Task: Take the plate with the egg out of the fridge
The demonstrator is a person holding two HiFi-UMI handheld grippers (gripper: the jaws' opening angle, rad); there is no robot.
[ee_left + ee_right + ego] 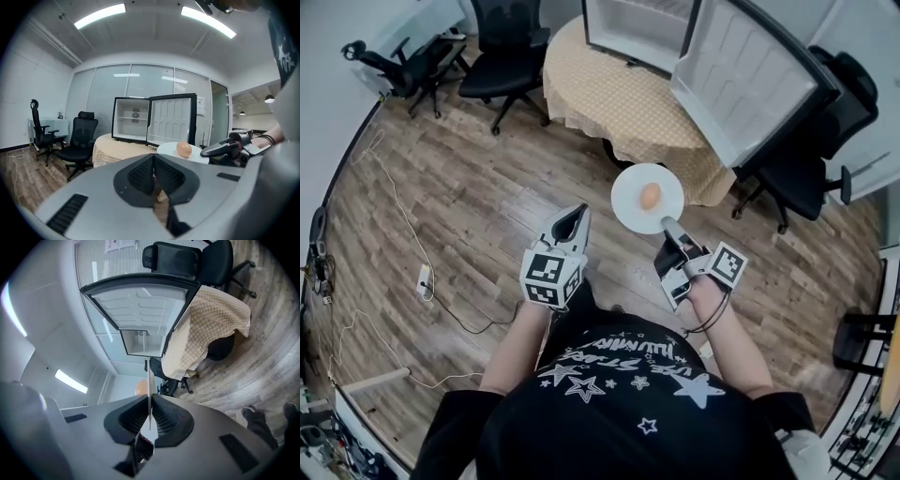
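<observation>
Plate (pixel 627 202) with egg (pixel 650 195): out in front of open fridge (pixel 642 33). Right gripper (pixel 669 226): pinching plate rim; carry level, egg could roll. Left gripper (pixel 578 215): jaws together, empty

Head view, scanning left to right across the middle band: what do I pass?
A power strip on the floor → left claw → plate carrying the egg → black office chair beside the table.
</observation>
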